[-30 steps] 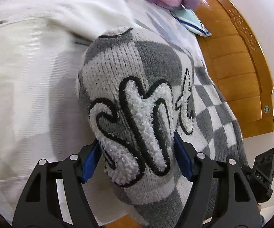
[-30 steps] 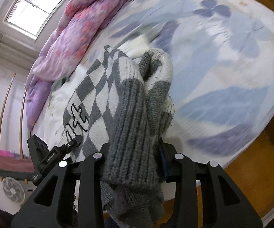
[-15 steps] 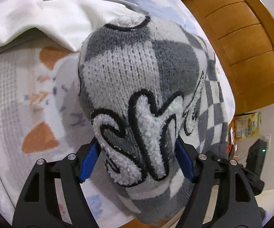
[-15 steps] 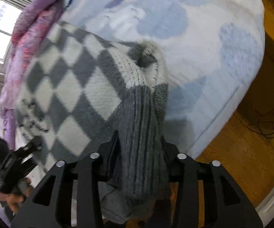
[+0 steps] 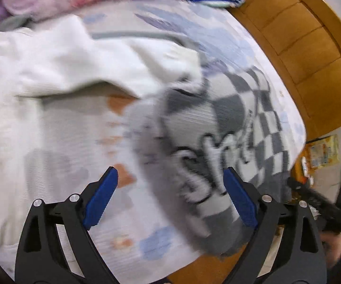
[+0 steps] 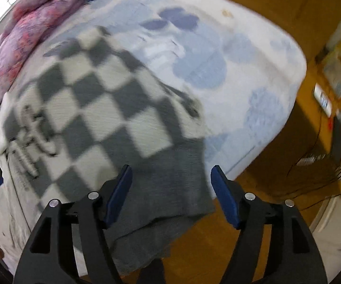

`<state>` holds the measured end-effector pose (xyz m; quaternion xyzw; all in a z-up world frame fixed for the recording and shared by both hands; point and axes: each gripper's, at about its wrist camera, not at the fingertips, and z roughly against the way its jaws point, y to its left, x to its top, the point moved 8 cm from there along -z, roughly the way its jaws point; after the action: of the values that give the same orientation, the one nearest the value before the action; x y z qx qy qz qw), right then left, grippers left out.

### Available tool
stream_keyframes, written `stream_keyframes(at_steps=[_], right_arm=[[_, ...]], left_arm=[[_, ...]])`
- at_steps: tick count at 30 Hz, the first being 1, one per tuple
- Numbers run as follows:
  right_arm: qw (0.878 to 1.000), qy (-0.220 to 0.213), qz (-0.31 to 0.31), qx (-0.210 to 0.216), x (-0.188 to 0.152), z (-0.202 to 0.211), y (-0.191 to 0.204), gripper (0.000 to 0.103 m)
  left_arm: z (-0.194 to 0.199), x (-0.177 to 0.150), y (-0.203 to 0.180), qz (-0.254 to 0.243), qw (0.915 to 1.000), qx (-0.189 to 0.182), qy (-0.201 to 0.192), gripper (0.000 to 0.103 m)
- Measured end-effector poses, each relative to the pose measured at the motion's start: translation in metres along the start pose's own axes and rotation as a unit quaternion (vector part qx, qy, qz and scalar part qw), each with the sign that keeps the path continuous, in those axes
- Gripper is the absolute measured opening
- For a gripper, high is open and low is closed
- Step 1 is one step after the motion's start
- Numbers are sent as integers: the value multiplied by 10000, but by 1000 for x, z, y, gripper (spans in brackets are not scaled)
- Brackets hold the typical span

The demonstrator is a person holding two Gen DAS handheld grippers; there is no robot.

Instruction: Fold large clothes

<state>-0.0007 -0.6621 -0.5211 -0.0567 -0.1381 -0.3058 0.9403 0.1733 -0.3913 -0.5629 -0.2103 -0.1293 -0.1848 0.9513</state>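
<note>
A grey and white checkered knit sweater (image 5: 217, 142) with black-outlined fluffy lettering lies on the bed, its grey ribbed hem hanging over the near edge (image 6: 165, 189). My left gripper (image 5: 170, 177) hovers above its lettered end, jaws opening, and the blue pads (image 5: 100, 195) stand clear of the cloth. My right gripper (image 6: 170, 179) hangs over the hem with jaws opening too; the knit lies below them, not pinched. The other gripper shows at the right edge of the left wrist view and the left edge of the right wrist view.
A white garment (image 5: 75, 56) lies bunched beside the sweater on the blue-flowered sheet (image 6: 229, 71). A pink and purple quilt (image 6: 28, 23) is piled at the far side. A wooden bed frame (image 5: 307, 42) borders the mattress; wooden floor with cables (image 6: 312, 165) lies beyond.
Both grippers were shut on folds of the sweater; now both have let go and opened, and the sweater has dropped flat on the bed. The left gripper has risen and pulled away.
</note>
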Motion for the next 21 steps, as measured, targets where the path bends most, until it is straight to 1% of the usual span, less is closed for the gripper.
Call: stream_keyframes(at_steps=[1,2,4,5,6,7,8,9,13,15,17,20,21], right_arm=[[9999,-59,85,70,-2,11,16,68],[9997,-97,125,178,-1,17,29,68],[9987,-171,277,397,-6,36,68,69],[9976,-262,400,502,-11,51,92,69],[9971,-319,492,491,-13,62,111,72],[9966,-351,564,492,-17,71,127,76],[9959,-386,598,566,-20,78,142,76],[9940,-482,642,740,-27,95,166,77],[9879,-608,945,1065,-43,133,232,81],[9838,-684,1130,1211,-57,154,265,84],[9794,-772,1303,1337,-70,175,297,85],[9756,-873,1517,1323,-82,195,328,87],[9748,-907,1564,1306,-83,199,333,88]], left_arm=[[11,0,10,17,9999,97,-38,91],[27,-1,23,25,9995,299,-114,91],[53,-4,44,15,9981,564,-255,91],[75,-6,59,37,9962,777,-387,91],[89,-7,70,69,9948,912,-443,91],[109,-10,84,118,9938,969,-526,91],[123,-11,93,158,9930,1020,-568,92],[139,-14,104,180,9918,1105,-623,93],[201,-21,143,165,9878,1267,-891,93],[235,-24,165,194,9844,1404,-1047,93],[261,-27,182,244,9822,1466,-1153,95],[297,-33,203,292,9783,1589,-1297,96],[308,-34,208,299,9768,1604,-1387,96]])
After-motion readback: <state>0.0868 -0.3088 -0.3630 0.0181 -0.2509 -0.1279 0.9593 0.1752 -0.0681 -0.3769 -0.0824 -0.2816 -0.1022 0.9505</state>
